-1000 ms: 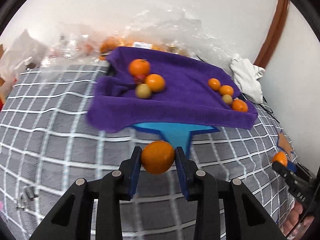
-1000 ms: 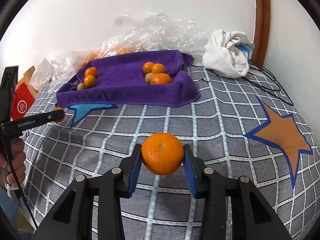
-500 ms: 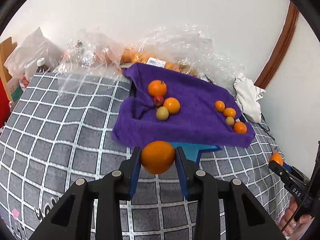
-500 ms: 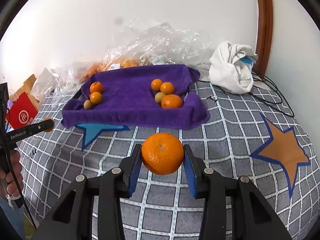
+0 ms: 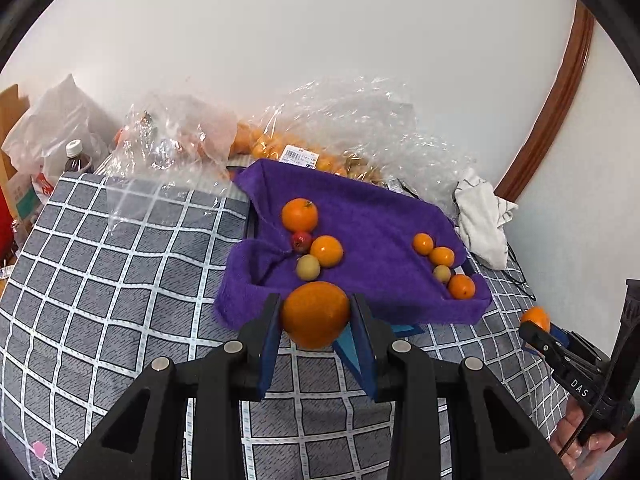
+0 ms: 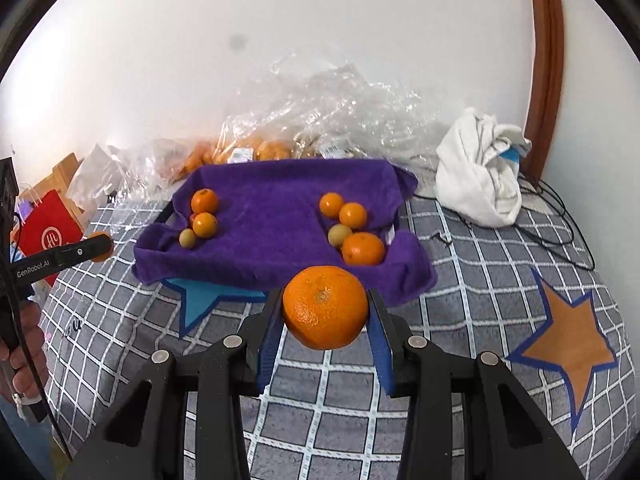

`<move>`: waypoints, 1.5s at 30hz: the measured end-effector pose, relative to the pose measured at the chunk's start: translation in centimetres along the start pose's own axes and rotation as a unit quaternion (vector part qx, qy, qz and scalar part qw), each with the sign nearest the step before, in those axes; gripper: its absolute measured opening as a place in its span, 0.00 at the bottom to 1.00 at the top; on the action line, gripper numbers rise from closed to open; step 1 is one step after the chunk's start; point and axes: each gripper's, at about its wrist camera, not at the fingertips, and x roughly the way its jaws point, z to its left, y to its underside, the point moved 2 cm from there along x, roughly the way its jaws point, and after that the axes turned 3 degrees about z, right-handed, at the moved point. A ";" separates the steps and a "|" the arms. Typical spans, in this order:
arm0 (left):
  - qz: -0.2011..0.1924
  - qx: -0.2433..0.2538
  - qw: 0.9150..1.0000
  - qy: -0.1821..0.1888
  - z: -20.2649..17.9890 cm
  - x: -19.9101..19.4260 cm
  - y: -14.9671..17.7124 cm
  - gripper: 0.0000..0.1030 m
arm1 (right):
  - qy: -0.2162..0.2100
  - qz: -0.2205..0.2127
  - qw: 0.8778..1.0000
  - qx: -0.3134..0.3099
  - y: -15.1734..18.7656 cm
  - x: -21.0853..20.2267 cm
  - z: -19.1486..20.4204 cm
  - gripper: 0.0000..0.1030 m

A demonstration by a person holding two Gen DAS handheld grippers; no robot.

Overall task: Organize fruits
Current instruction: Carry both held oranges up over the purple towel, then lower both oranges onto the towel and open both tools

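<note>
My left gripper (image 5: 316,316) is shut on a small orange (image 5: 315,314), held above the checked blanket just in front of the purple towel-lined tray (image 5: 372,216). My right gripper (image 6: 325,308) is shut on a bigger mandarin (image 6: 325,306), also in front of the tray (image 6: 272,188). In the tray, one cluster of oranges (image 5: 300,214), a small red fruit (image 5: 301,241) and a yellowish fruit (image 5: 308,267) lies at the left end. Another cluster (image 6: 362,248) lies at the right end. Each gripper shows at the edge of the other's view, with fruit in it.
Clear plastic bags (image 5: 360,128) holding more oranges are piled behind the tray against the white wall. A crumpled white cloth (image 6: 484,172) and black cables (image 6: 552,216) lie to the right. A bottle (image 5: 74,158), a red bag (image 6: 46,232) and boxes stand at the left. A hand (image 6: 24,344) grips the left tool.
Both grippers have risen with their fruit and come nearer the tray. More of the wall and the plastic bags behind the tray shows now. Both grips are unchanged.
</note>
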 end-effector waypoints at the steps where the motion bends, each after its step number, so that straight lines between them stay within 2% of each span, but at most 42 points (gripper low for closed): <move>1: -0.002 0.001 1.000 0.001 -0.1 0.0 -0.2 0.31 | 0.000 -0.001 1.000 -0.002 -0.1 0.1 0.1 0.39; 10: -0.021 0.013 1.000 0.007 -0.8 1.4 -3.8 0.31 | -0.013 -0.004 1.000 -0.024 -2.4 2.5 0.7 0.39; 17: -0.035 0.025 0.999 -0.009 -1.1 2.6 -6.7 0.31 | -0.018 -0.004 1.000 -0.014 -4.4 5.2 0.8 0.39; 23: -0.031 0.023 0.999 -0.011 0.1 3.2 -6.9 0.31 | -0.025 0.012 1.000 -0.012 -4.5 7.5 1.0 0.39; 30: -0.008 -0.002 1.000 -0.003 1.8 5.4 -7.1 0.31 | -0.036 0.038 0.998 -0.023 -4.7 10.8 2.2 0.39; 45: 0.012 0.004 1.000 0.005 0.8 6.9 -6.9 0.31 | -0.046 0.079 0.995 -0.032 -4.7 14.4 2.4 0.39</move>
